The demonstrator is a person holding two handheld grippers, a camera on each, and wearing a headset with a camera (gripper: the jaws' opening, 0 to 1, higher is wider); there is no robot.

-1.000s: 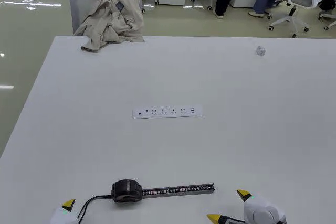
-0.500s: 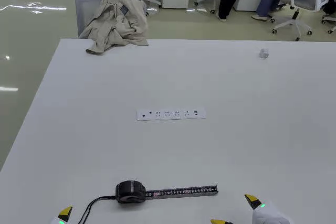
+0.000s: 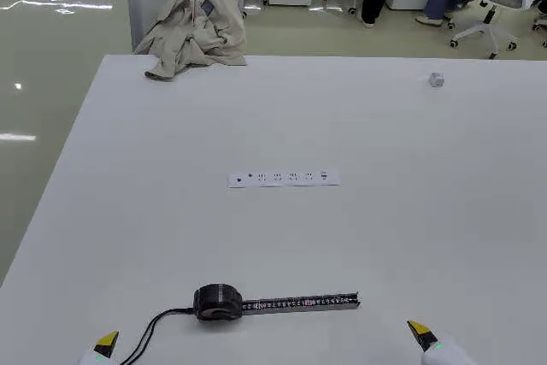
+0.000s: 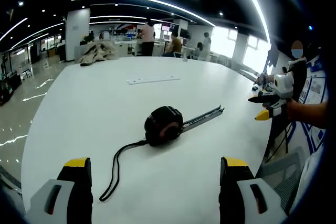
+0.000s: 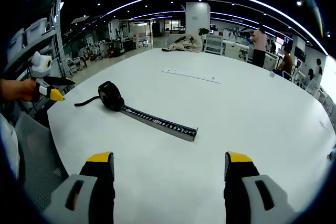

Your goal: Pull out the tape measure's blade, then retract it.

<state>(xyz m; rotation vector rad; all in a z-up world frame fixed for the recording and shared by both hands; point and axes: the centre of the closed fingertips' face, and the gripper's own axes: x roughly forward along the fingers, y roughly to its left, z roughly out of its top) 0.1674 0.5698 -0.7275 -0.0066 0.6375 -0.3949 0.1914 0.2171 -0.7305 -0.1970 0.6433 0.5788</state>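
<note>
Tape measure (image 3: 218, 302) on the table (image 3: 385, 211), blade (image 3: 301, 303) out.
It lies near the table's front edge; the left gripper (image 4: 155, 163) and right gripper (image 5: 165, 157) hover either side, clear of it, jaws spread wide, gripping nothing.

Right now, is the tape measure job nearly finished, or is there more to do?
About halfway. Done: the blade lies pulled out of the tape measure, flat on the table. In hand: nothing; the left claw and right claw are both open, apart from it. Left: grip the tape measure and let the blade slide back in.
</note>
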